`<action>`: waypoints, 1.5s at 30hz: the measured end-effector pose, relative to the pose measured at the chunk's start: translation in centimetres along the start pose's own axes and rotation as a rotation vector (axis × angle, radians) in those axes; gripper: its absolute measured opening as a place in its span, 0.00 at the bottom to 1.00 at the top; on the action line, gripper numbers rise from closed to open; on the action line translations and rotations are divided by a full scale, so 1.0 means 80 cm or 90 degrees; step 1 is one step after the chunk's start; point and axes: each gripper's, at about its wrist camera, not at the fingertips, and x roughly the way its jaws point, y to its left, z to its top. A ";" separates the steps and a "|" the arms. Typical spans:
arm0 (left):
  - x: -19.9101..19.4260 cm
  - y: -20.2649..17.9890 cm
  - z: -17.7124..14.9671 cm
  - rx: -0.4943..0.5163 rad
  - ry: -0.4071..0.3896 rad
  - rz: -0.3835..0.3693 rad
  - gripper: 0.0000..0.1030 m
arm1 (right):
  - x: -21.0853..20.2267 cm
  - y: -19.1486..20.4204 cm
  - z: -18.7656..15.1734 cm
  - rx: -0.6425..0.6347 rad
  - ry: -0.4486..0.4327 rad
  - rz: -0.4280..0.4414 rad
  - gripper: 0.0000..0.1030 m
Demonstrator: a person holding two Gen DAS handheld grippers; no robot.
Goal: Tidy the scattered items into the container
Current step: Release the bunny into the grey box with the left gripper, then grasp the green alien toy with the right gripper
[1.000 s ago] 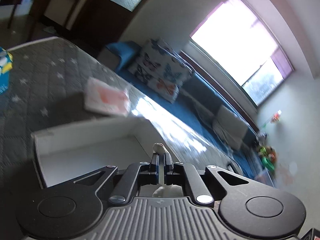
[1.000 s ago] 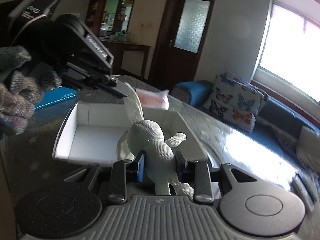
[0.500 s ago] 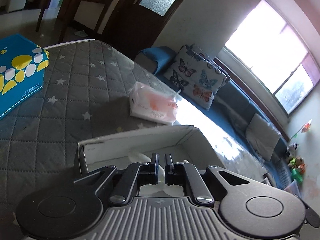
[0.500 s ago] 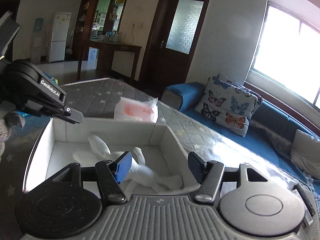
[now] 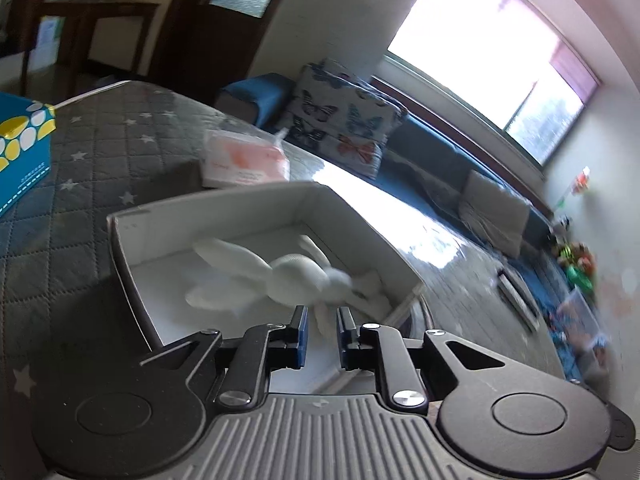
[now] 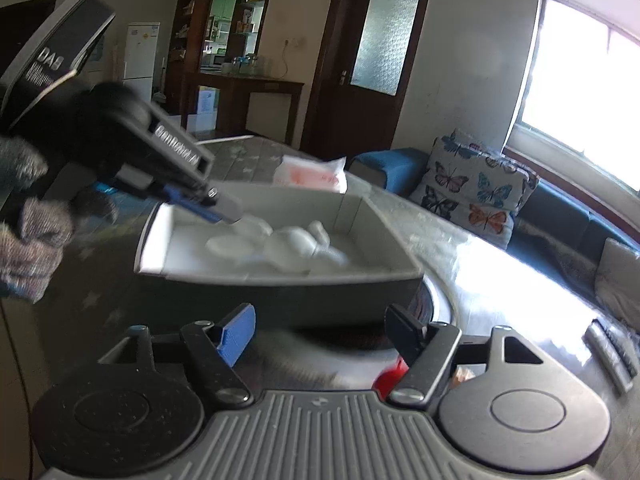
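A white knitted rabbit toy (image 5: 296,276) lies inside the white open box (image 5: 120,224) on the grey star-quilted table. My left gripper (image 5: 322,320) hovers over the box's near end, jaws a small gap apart, with a limb of the toy showing between them; I cannot tell if it is gripped. In the right wrist view the rabbit (image 6: 288,244) lies in the box (image 6: 280,284), and the left gripper (image 6: 224,210) reaches over it. My right gripper (image 6: 320,328) is open and empty, in front of the box's near wall.
A pink-and-white tissue pack (image 5: 244,160) lies beyond the box. A blue box with yellow dots (image 5: 20,148) stands at the far left. A red object (image 6: 390,376) shows under the right gripper. A blue sofa with butterfly cushions (image 6: 476,188) lies past the table edge.
My right gripper let go of the rabbit, which dropped into the box, and pulled back to the box's near wall. My left gripper opened slightly and moved over the box.
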 end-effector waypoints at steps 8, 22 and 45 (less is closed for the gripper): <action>-0.009 -0.022 -0.049 0.036 0.034 -0.020 0.17 | -0.035 0.013 -0.054 0.033 0.024 0.021 0.72; 0.001 -0.043 -0.111 0.078 0.123 -0.051 0.26 | -0.050 0.030 -0.097 0.081 0.057 0.053 0.71; 0.012 -0.031 -0.122 0.036 0.189 -0.083 0.29 | -0.025 0.032 -0.106 0.103 0.086 0.070 0.59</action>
